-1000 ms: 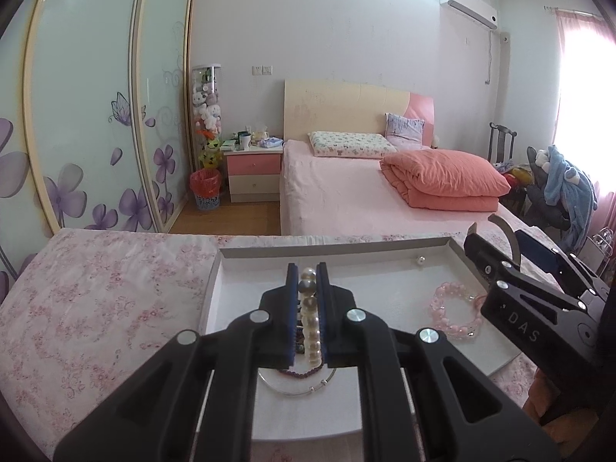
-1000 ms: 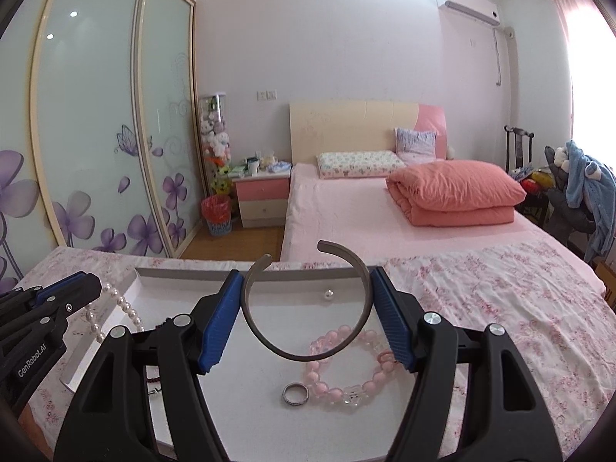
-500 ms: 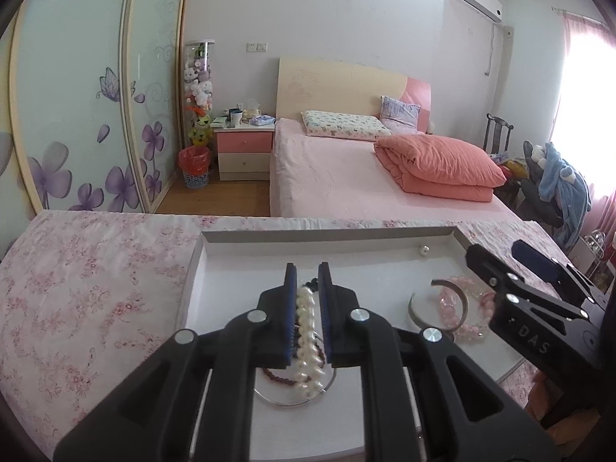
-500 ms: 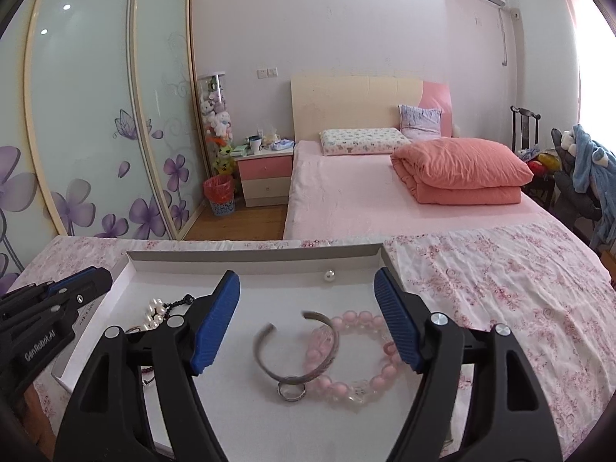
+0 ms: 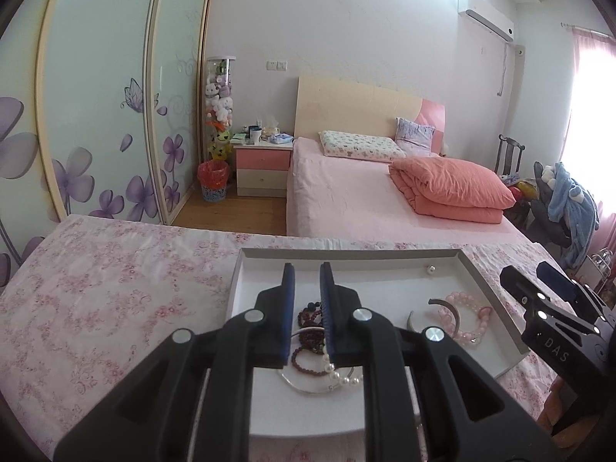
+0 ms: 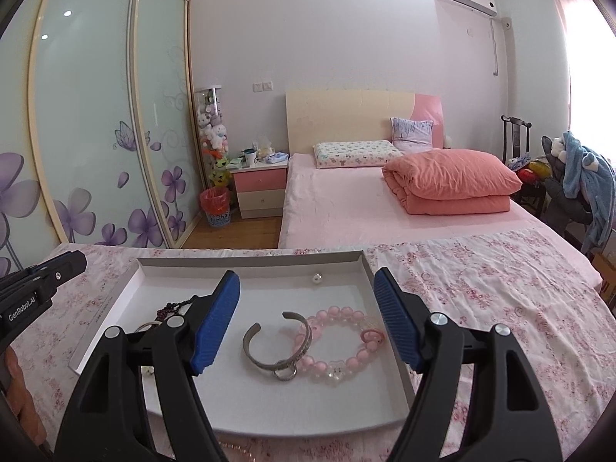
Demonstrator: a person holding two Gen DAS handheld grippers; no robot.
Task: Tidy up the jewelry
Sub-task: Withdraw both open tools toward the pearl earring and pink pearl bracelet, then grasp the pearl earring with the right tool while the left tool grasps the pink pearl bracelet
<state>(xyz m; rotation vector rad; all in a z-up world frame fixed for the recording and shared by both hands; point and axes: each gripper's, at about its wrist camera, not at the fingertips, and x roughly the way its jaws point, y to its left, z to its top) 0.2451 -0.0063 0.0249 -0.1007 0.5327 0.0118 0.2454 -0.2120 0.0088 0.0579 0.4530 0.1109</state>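
A white tray [image 6: 115,300] lies on the flowered cloth. In it lie a silver cuff bangle [image 6: 277,340], a small ring [image 6: 285,374], a pink bead bracelet [image 6: 338,342] and a loose pearl [image 6: 316,278]. My right gripper [image 6: 308,323] is open and empty above the cuff. In the left wrist view the tray [image 5: 489,292] also holds a pearl strand [image 5: 342,375], dark red beads [image 5: 308,350] and a thin silver hoop [image 5: 304,385]. My left gripper [image 5: 307,296] is open a little and empty above them.
The tray sits on a table covered in pink flowered cloth [image 6: 500,292]. Behind it are a pink bed [image 6: 365,200], a nightstand [image 6: 261,188], a sliding wardrobe [image 6: 96,134] and a chair with clothes [image 6: 577,184].
My right gripper let go of the silver cuff, which now lies in the tray. My left gripper lowered the pearl strand, let it go in the tray and opened slightly.
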